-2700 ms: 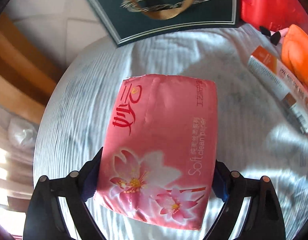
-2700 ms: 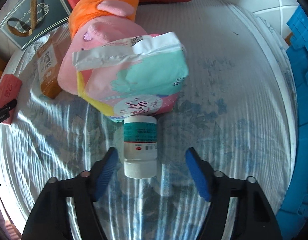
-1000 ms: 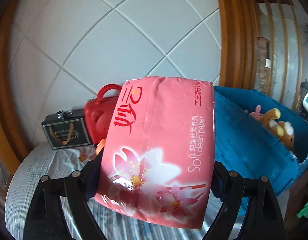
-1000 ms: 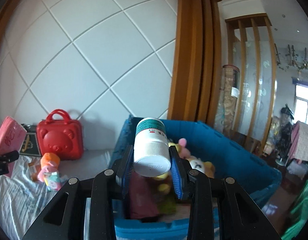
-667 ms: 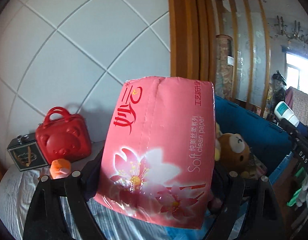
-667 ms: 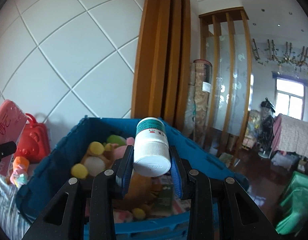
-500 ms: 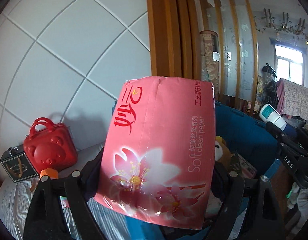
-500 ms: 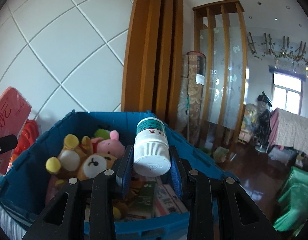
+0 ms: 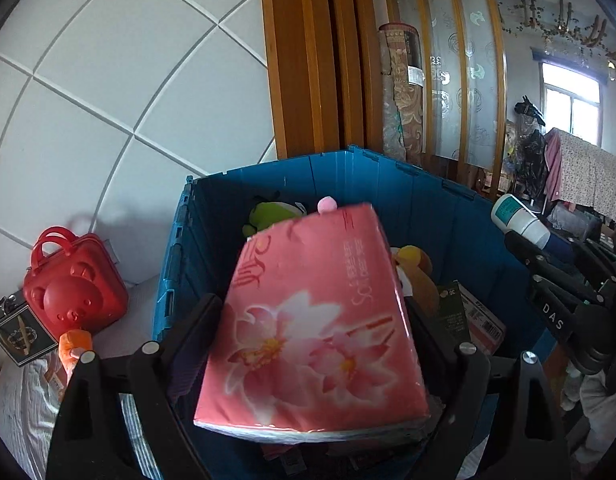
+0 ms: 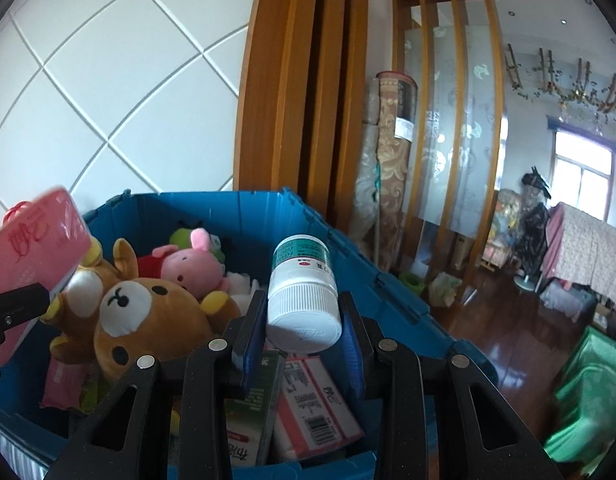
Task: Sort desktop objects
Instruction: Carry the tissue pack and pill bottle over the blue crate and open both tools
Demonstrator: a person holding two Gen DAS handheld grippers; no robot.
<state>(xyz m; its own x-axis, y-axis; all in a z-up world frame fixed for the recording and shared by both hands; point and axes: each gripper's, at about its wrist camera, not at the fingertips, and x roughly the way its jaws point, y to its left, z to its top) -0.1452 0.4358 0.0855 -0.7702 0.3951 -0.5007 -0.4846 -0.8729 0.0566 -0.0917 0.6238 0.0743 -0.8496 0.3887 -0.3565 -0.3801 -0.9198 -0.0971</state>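
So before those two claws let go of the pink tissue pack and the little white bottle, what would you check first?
1. Left gripper around the tissue pack: cannot tell, the pack looks tilted and blurred.
2. Tissue pack over the blue bin: ok.
3. Right gripper clamping the white bottle: ok.
4. Bottle over the bin: ok, boxes lie below it.
5. Landing room: cannot tell; the brown bear and other plush toys crowd the bin.
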